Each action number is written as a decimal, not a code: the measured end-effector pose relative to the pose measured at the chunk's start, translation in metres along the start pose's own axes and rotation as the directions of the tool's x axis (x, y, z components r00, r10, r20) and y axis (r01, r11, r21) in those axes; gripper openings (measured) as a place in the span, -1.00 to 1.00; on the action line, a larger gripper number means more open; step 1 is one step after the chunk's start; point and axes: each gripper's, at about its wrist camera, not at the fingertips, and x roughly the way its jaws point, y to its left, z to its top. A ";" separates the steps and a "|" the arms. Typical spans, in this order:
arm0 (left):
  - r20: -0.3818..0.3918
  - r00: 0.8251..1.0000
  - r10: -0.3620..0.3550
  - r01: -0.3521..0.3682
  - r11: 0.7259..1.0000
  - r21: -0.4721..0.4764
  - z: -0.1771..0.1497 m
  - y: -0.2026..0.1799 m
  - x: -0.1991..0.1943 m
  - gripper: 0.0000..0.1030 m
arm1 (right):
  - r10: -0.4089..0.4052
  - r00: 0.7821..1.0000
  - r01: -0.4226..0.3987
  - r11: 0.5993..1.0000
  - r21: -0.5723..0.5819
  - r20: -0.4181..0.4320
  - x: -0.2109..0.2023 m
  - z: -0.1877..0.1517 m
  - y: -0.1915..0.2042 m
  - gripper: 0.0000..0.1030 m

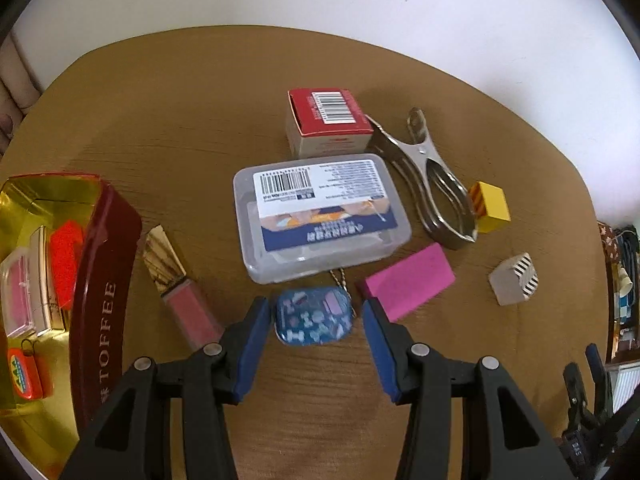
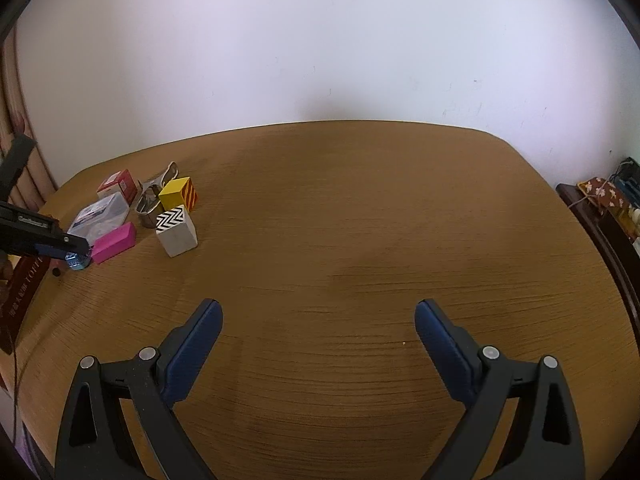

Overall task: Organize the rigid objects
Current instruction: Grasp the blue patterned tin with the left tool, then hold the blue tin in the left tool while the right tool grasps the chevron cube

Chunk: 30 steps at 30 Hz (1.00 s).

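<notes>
My left gripper [image 1: 316, 312] is open, its blue pads either side of a small blue patterned charm [image 1: 314, 321] with a thin chain, lying on the wooden table [image 1: 180, 120]. The left pad is close to the charm, the right pad stands apart. Behind it lie a clear plastic case [image 1: 320, 216], a red box [image 1: 328, 122], a metal clamp [image 1: 432, 184], a pink block [image 1: 410, 280], a yellow cube [image 1: 491, 207] and a white striped cube [image 1: 514, 279]. A pink lip gloss [image 1: 180, 288] lies to the left. My right gripper [image 2: 318, 316] is open and empty over bare table.
A red TOFFEE tin [image 1: 100, 292] with gold lining stands at the left and holds several small items. In the right wrist view the object cluster [image 2: 176, 224] sits at the far left. A dark cabinet [image 2: 600, 216] with clutter stands beyond the table's right edge.
</notes>
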 end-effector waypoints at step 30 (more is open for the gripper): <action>0.127 0.984 -0.126 0.133 0.990 -0.053 -0.110 0.032 -0.103 -0.19 | 0.208 0.968 -0.238 0.942 -0.236 -0.143 0.059 0.059 0.095 0.49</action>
